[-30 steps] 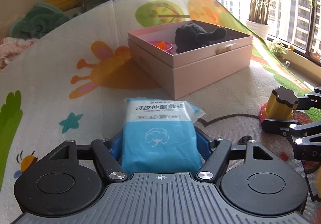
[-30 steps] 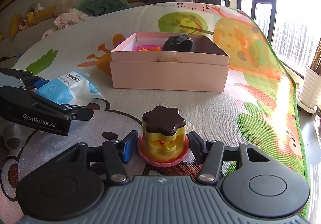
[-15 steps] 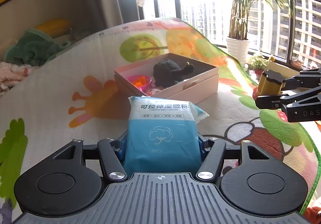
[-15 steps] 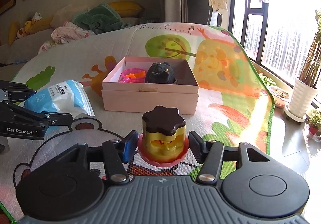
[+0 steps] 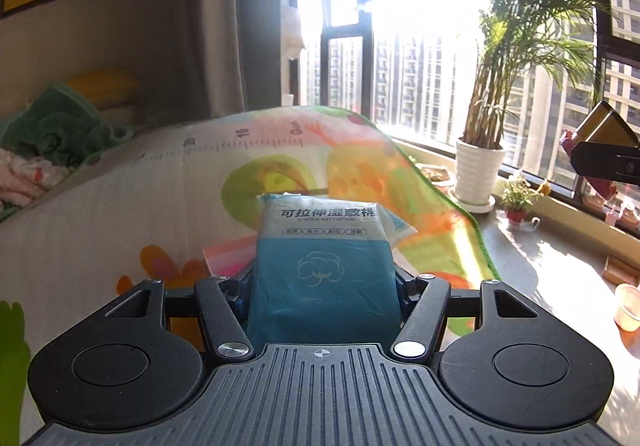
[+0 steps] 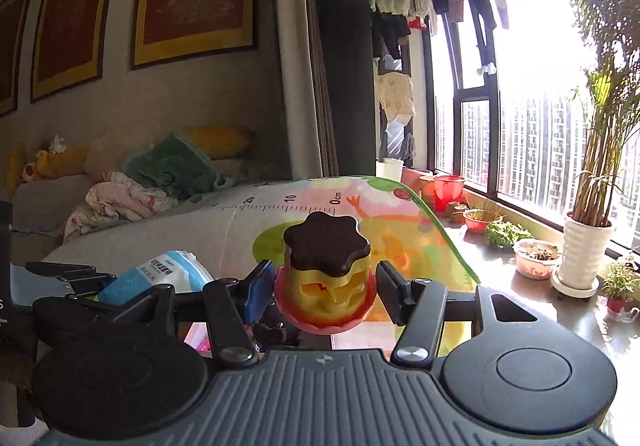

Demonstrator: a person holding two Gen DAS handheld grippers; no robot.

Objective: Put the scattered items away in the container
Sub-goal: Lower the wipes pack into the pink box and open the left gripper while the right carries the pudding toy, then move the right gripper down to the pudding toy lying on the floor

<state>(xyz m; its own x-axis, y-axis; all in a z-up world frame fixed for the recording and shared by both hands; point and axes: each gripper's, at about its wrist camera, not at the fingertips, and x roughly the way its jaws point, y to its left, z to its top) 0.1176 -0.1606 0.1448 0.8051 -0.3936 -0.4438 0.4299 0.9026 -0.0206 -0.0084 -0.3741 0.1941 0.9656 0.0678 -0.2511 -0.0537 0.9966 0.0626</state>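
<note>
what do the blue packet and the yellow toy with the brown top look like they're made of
Cotton pad packet: thin, soft plastic film, glossy; it shows sheen, wrinkles and a crimped end. The fill looks soft, but it is hidden.
Toy cake: probably hard moulded plastic; smooth, evenly coloured yellow body, matte brown scalloped lid, pink frilled base with crisp edges.

Potted palm [image 5: 478, 170] beside mat edge [image 5: 476, 230]
</note>
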